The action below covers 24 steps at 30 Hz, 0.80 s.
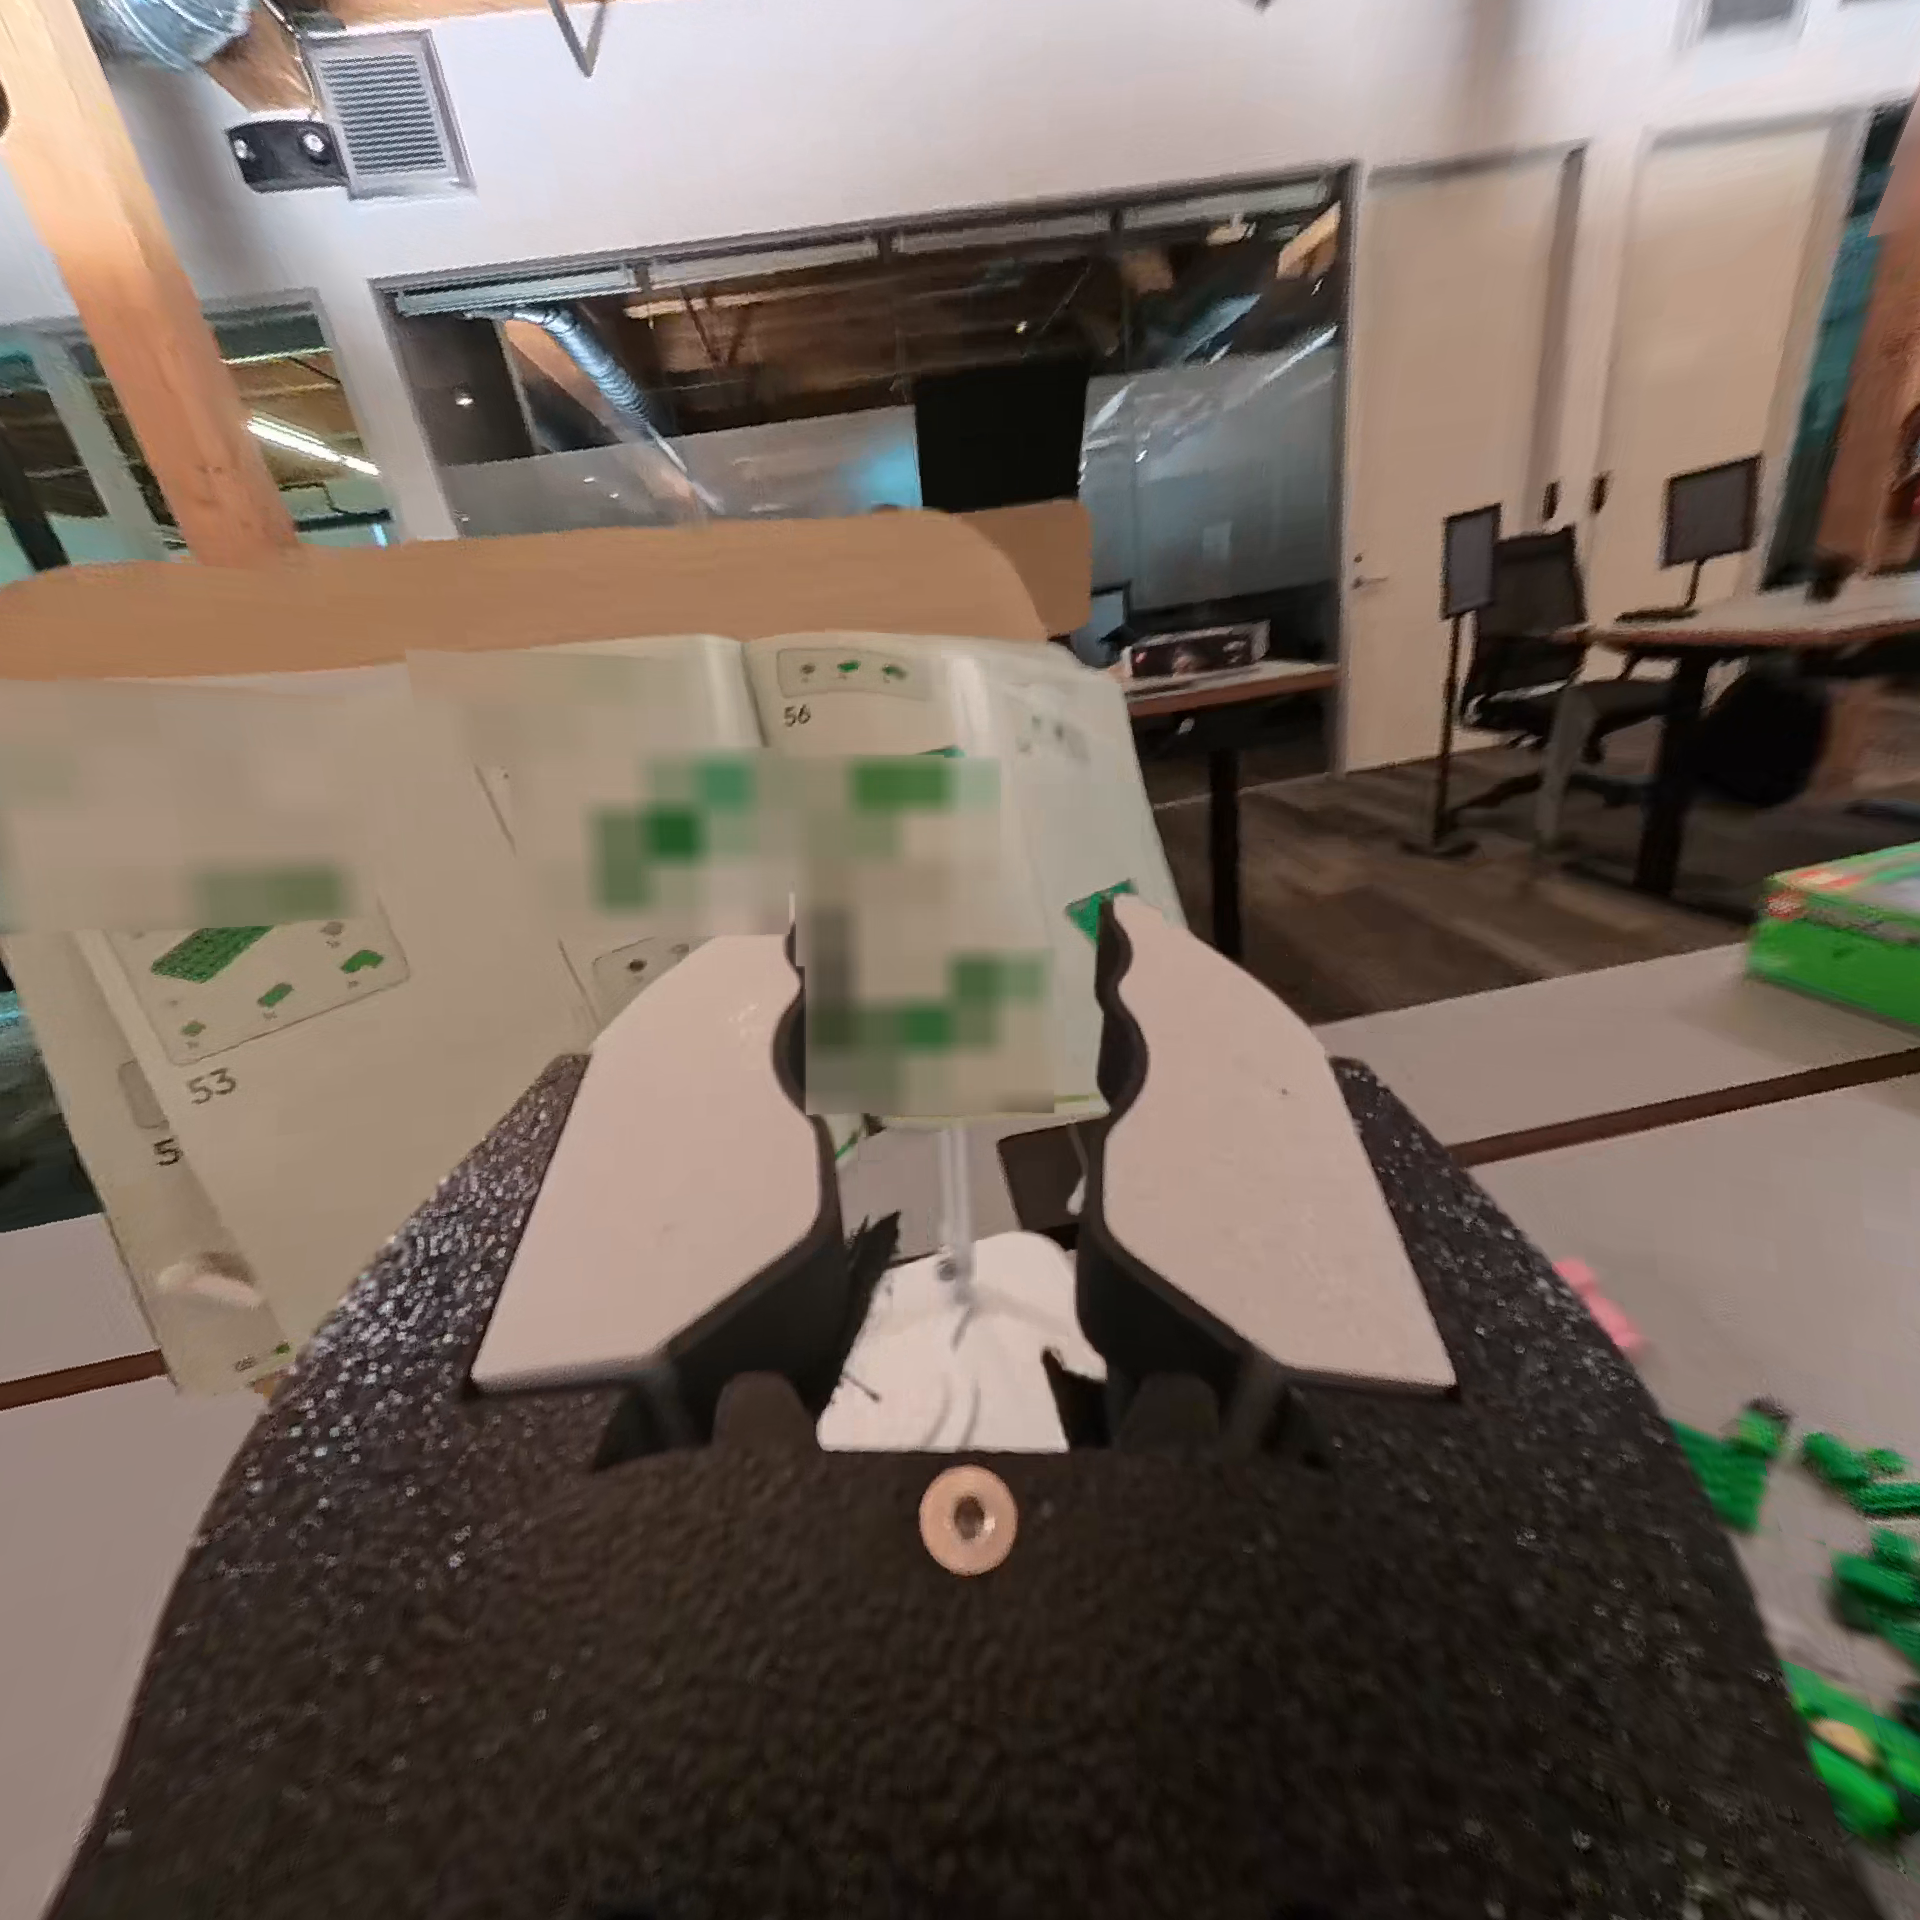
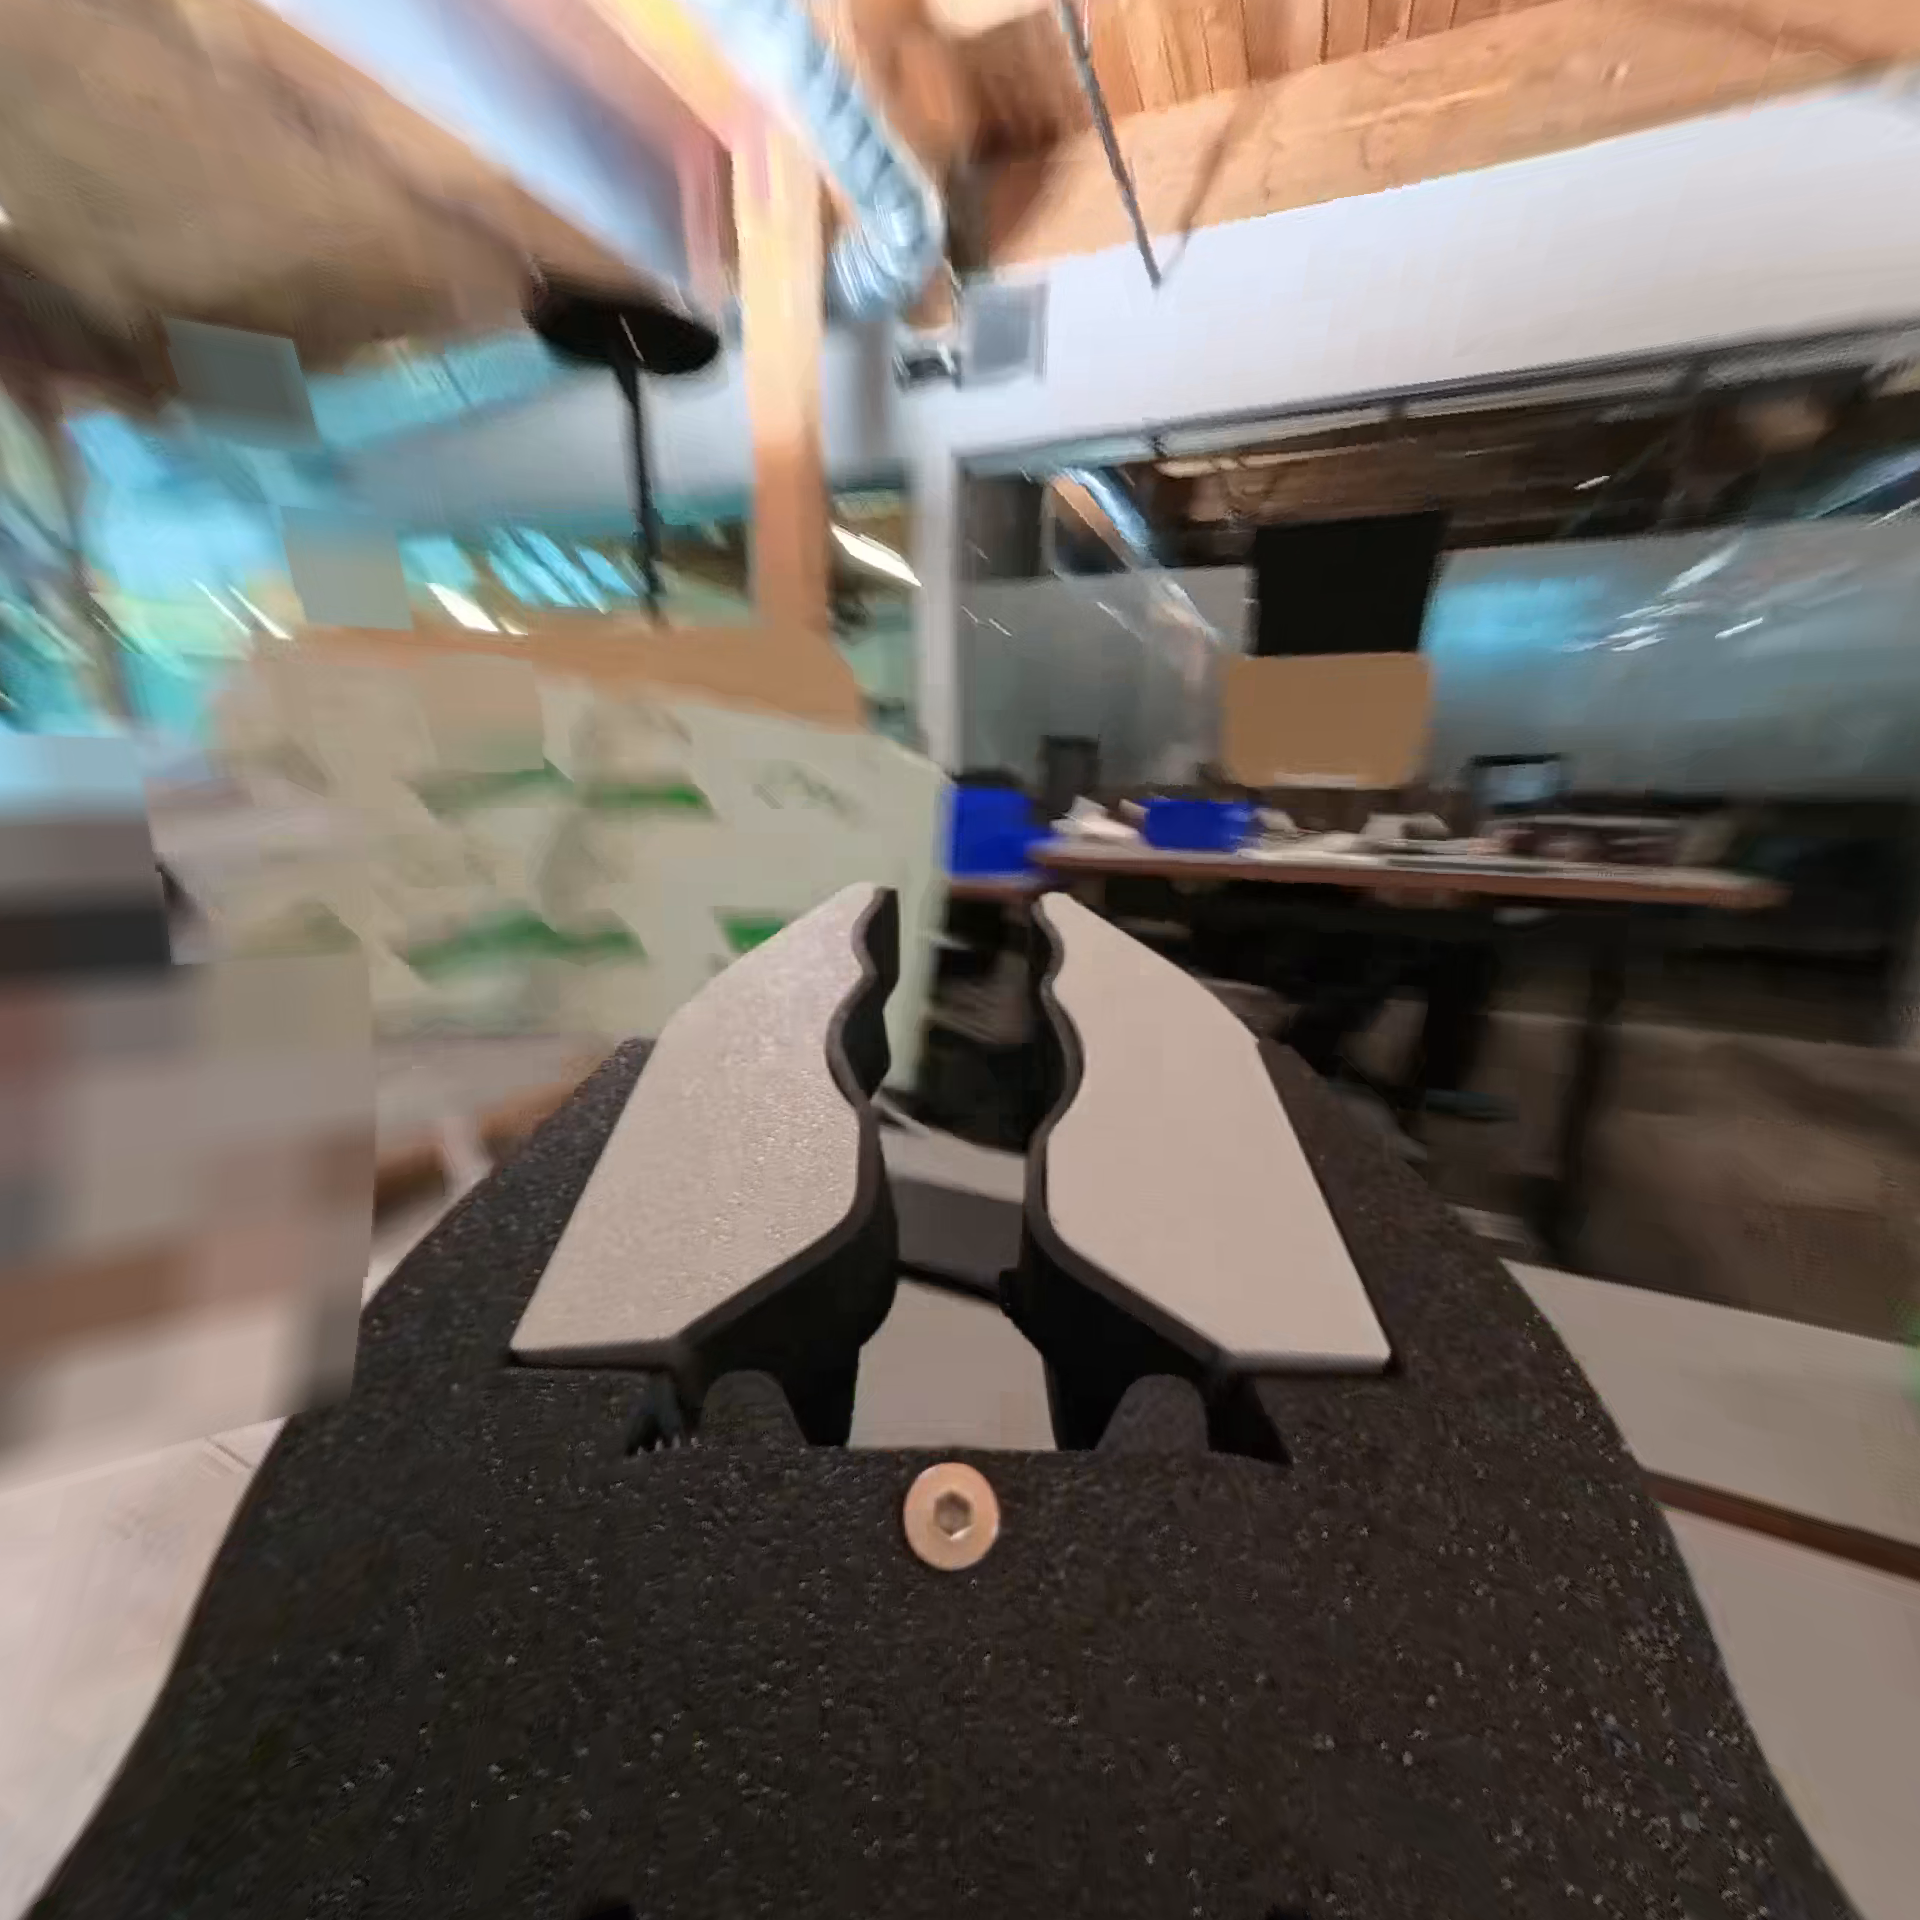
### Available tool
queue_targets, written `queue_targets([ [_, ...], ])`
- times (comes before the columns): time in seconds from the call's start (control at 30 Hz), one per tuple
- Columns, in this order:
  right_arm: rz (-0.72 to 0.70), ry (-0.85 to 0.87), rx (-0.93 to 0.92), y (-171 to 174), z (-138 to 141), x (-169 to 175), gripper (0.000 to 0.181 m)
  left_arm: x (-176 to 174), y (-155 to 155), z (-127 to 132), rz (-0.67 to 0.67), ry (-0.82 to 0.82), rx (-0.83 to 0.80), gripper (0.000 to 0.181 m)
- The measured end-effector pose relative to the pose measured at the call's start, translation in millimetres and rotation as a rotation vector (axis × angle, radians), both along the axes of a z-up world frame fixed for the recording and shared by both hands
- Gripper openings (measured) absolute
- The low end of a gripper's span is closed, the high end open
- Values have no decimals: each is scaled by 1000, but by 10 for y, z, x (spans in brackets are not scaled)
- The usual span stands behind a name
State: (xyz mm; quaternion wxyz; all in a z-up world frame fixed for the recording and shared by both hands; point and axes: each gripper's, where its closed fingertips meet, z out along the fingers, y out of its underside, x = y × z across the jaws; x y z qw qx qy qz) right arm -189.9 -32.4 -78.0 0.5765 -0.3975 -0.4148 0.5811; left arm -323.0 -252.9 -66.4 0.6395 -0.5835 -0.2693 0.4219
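My left gripper [image 1: 951, 925] is open and empty, held above the grey table [image 1: 1662, 1205]. It points at an open instruction booklet [image 1: 862, 686] that stands upright on a clear rod [image 1: 956, 1195] with a white base [image 1: 966, 1340]. Loose green bricks [image 1: 1860, 1600] lie on the table to its right. My right gripper [image 2: 964, 899] is open with a narrower gap and holds nothing. It is raised over the table [image 2: 1766, 1382], and the booklet [image 2: 623, 831] shows blurred to its left.
A green box [image 1: 1839, 935] sits at the far right of the table, and a pink piece [image 1: 1590, 1299] lies near the bricks. Brown cardboard [image 1: 520, 592] stands behind the booklet. Desks, chairs [image 1: 1538, 644] and blue bins [image 2: 1195, 821] are beyond the table's far edge.
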Motion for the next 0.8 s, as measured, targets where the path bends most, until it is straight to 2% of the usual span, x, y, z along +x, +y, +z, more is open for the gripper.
queue_targets([
  [0.1,272,145,-269,-601,503,-369,30,-108,38,-182,-26,-35,-76,52],
  [0.2,303,151,-362,-884,516,-820,34,-181,50,-377,-79,-110,-147,59],
  [0.27,334,132,-466,-968,331,-1081,35,-236,-10,-460,-83,-138,-166,61],
  [0.37,363,54,-611,-983,-116,-1426,40,-272,-73,-488,-121,-165,-112,62],
  [0.47,389,19,-727,-911,-508,-1629,45,-292,-102,-471,-150,-169,-50,62],
  [0.6,583,10,-985,-868,-777,-1788,66,-312,-50,-445,-196,-161,38,58],
  [0.7,632,-16,-1078,-846,-964,-1858,66,-297,39,-431,-280,-187,136,57],
  [0.8,673,-58,-1136,-873,-1109,-1916,62,-341,33,-484,-267,-215,145,56],
])
